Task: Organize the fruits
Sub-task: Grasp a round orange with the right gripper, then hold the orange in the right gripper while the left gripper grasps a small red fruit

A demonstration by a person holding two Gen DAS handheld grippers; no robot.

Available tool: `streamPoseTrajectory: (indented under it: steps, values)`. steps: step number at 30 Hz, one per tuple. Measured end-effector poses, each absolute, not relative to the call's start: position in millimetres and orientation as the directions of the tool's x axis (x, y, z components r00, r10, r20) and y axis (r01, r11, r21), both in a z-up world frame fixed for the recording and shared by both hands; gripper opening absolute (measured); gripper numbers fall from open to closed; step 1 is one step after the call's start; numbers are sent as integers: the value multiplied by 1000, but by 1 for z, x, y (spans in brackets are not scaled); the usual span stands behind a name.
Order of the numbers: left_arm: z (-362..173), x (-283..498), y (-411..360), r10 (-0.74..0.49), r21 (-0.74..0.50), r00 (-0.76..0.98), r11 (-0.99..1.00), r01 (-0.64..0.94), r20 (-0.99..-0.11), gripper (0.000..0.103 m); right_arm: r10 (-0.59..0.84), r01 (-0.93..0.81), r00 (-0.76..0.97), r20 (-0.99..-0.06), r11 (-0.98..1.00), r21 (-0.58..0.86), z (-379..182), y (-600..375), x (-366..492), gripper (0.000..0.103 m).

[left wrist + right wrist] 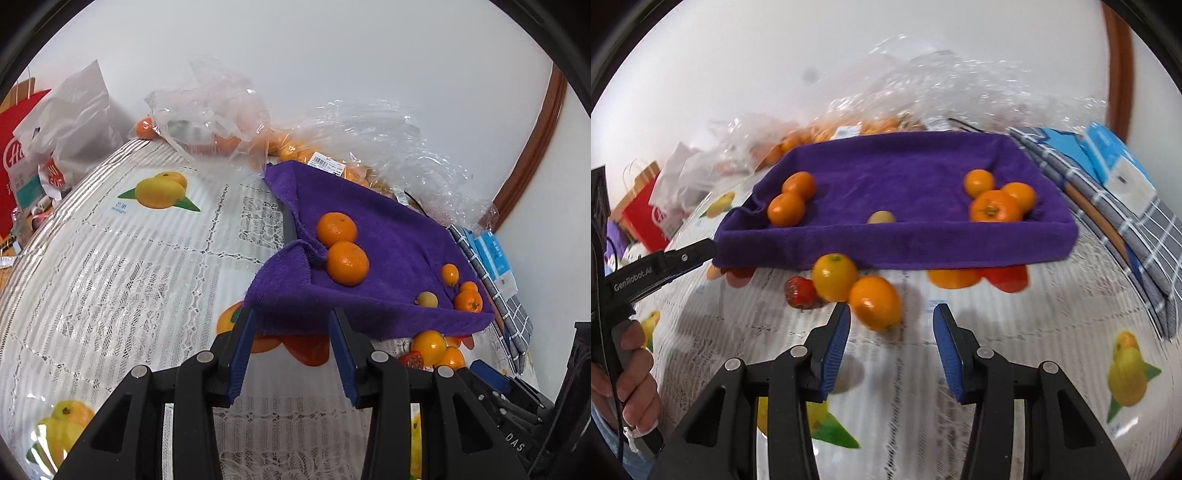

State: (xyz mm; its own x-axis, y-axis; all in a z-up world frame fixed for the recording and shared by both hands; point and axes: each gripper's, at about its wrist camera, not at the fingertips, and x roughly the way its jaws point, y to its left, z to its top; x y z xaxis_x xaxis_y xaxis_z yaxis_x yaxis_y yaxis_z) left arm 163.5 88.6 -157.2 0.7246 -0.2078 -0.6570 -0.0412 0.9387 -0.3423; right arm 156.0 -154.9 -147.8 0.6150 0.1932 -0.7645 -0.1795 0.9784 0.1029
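A tray draped in a purple towel (897,236) (369,295) holds two oranges at its left (792,199) (341,253), a pale small fruit (881,217) in the middle, and three small oranges at its right (997,199) (463,291). On the table in front lie a yellow-orange fruit (834,277) (428,345), an orange oval fruit (875,303) and a small red fruit (800,292). My right gripper (891,317) is open, just short of the oval fruit. My left gripper (291,325) is open at the towel's left front corner; it also shows in the right wrist view (701,253).
Clear plastic bags of oranges (221,122) (886,110) lie behind the tray against the wall. A grey checked cloth and a blue box (1115,173) lie to the tray's right. Red and white bags (44,147) stand at the far left. The tablecloth (129,277) has printed fruit.
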Motion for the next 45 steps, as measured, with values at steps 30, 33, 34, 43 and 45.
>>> streamPoseTrajectory:
  steps: [30,33,34,43,45]
  values:
    - [-168,160,14,-376,-260,599,926,275,-707,41,61,-55,684,-727,998,33,-145,-229,132,32]
    - [-167,158,-1,-368,-230,593,927,298,-716,41,94,-37,697,-711,995,96,-144,-241,127,32]
    - [-167,158,-4,-372,-232,591,925,301,-716,41,95,-32,700,-708,994,102,-143,-242,127,32]
    - [-172,174,-23,-307,-195,590,949,247,-746,41,114,-7,686,-719,989,150,-148,-250,128,32]
    - [-172,177,-22,-319,-213,589,946,245,-742,41,125,-13,678,-724,987,158,-150,-250,130,32]
